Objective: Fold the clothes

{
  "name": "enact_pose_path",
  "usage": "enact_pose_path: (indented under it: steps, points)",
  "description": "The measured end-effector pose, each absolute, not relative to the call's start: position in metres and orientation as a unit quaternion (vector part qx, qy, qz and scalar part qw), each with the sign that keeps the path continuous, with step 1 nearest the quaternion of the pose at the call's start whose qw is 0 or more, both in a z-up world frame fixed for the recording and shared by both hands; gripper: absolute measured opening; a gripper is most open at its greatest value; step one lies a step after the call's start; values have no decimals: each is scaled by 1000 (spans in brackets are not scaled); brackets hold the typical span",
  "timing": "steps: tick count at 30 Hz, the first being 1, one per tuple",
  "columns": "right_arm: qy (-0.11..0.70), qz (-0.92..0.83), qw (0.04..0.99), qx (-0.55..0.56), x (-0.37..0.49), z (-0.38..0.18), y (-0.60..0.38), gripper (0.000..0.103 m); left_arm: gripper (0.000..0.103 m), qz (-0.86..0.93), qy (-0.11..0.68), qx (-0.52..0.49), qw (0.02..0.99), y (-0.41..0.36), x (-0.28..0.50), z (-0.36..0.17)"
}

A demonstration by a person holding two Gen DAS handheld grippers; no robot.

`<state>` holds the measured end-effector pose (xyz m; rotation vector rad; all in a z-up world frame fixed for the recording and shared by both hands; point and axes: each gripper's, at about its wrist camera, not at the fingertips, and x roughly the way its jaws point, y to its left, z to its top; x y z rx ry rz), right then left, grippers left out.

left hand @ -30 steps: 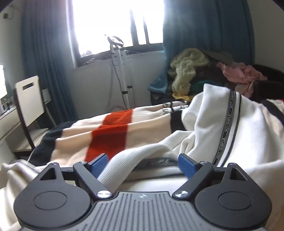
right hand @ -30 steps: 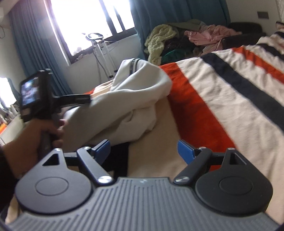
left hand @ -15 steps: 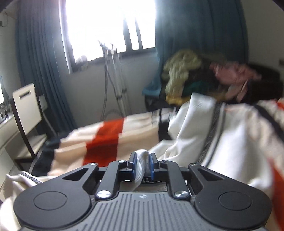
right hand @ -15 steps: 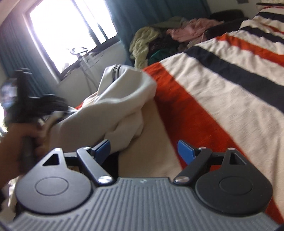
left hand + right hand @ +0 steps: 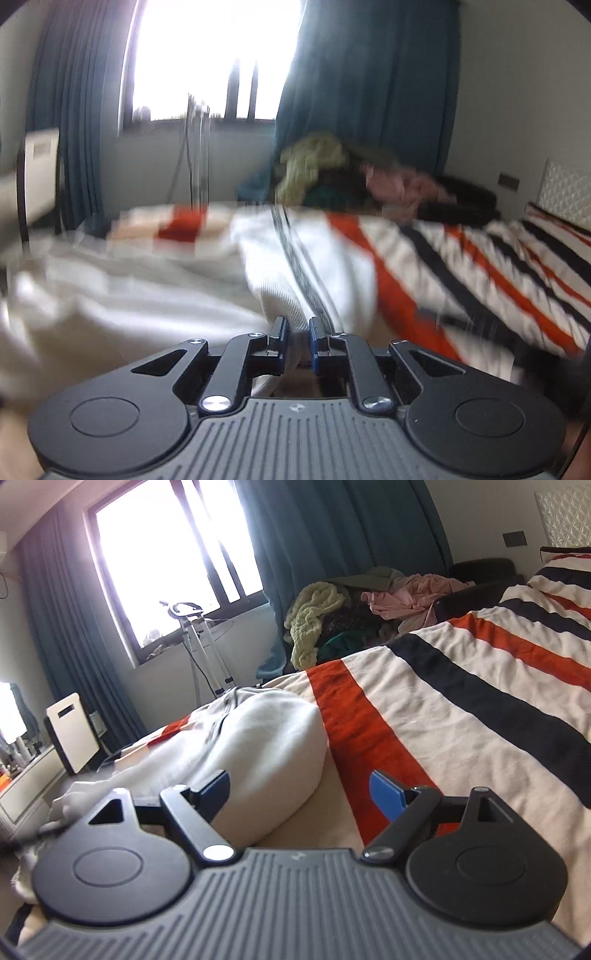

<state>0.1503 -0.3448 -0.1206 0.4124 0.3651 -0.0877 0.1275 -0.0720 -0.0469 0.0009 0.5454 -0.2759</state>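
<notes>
A cream garment with a dark printed stripe lies bunched on the striped bed cover. My left gripper is shut on a fold of this garment, and the cloth stretches away from its blue pads. That view is blurred by motion. In the right wrist view the same cream garment forms a rounded heap at the left of the bed cover. My right gripper hovers open just in front of the heap, its left finger close to the cloth, with nothing between the pads.
A pile of clothes sits on a dark seat beyond the bed. A metal stand is under the window, a white chair at the left, and teal curtains hang behind.
My left gripper closed on the garment's edge and has pulled it right and lower, flattening the raised fold. The right gripper has swung right, and the hand with the other gripper left its view.
</notes>
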Motion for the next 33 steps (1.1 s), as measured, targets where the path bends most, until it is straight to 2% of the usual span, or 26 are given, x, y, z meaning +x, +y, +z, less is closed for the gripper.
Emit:
enact_pose_path:
  steps: [3,4,6,8,9,13,20,26,27,28,33]
  points:
    - [186,-46,966,176,142,-118,-338,85,21,-130,298,-32,945,-58,136,-61]
    - [189,-46,967,163,140,-118,-334,85,28,-132,303,-49,943,-52,139,-60]
    - [200,-44,968,143,139,-120,-327,85,44,-135,304,-74,940,-43,143,-55]
    - [209,-39,968,131,140,-122,-322,84,77,-139,298,-77,941,-36,143,-49]
    - [213,-35,968,126,140,-123,-320,84,80,-141,297,-73,942,-33,141,-46]
    - [259,-6,957,133,157,-130,-311,83,81,-128,305,-89,940,-14,142,-36]
    - [293,52,954,37,237,-107,-288,81,86,-78,275,-65,956,11,153,-32]
    - [329,43,941,63,364,-91,-288,81,89,-49,269,-86,958,28,187,-46]
    - [341,38,937,63,388,-93,-284,79,89,-48,271,-90,957,29,192,-51]
    - [346,28,936,53,410,-95,-278,74,89,-47,274,-93,956,30,197,-55]
    - [341,7,940,16,497,-109,-244,75,89,-40,286,-112,951,34,221,-80]
